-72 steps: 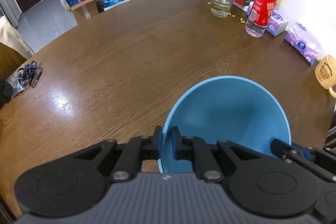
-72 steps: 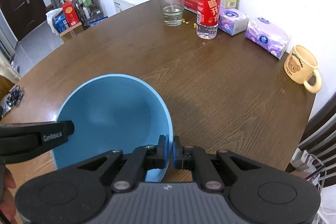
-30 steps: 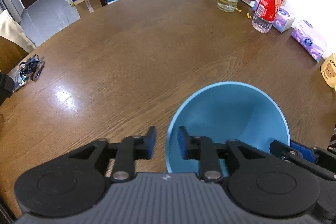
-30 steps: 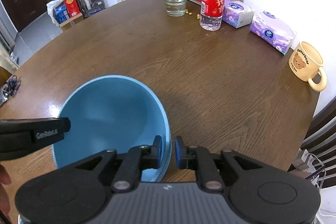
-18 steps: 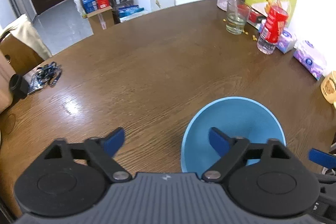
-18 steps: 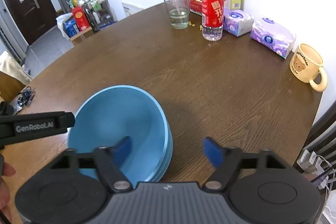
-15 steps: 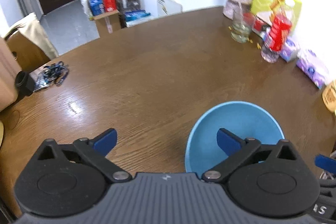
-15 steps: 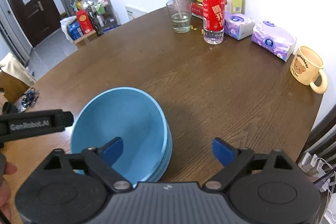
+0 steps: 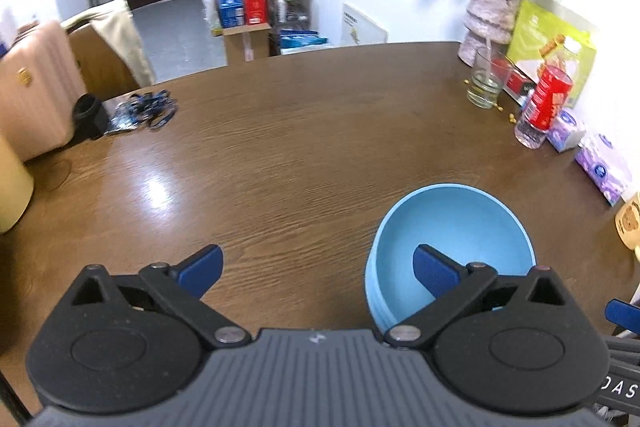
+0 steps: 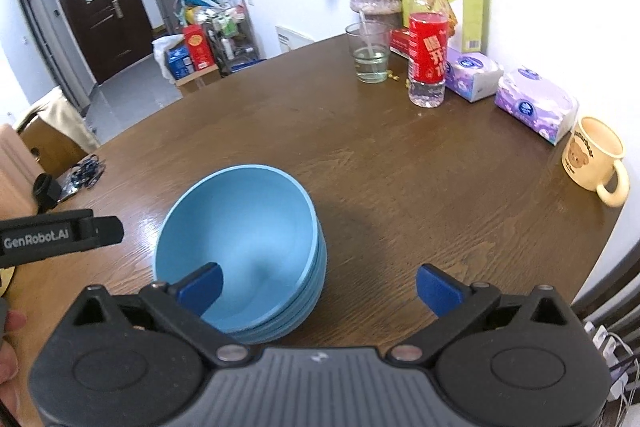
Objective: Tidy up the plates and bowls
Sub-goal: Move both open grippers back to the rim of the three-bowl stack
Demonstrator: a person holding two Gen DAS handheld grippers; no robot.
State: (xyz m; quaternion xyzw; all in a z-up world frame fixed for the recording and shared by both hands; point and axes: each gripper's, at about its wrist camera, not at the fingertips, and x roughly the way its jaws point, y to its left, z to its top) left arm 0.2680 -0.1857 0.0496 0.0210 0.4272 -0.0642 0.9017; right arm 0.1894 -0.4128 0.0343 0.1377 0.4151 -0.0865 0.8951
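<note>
The nested stack of light-blue round bowls [image 10: 256,247] has been released by both grippers. The left gripper [image 9: 316,267] and right gripper [image 10: 318,287], now spread wide and empty, have been drawn back; the stack rests on the brown wooden table [image 10: 420,179] just ahead, between them. This stacking step appears finished.

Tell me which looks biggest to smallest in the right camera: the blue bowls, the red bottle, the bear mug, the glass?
1. Blue bowls, though they sit nearest the camera.
2. Red bottle.
3. Bear mug and glass look about alike, so I won't rank those two.
</note>
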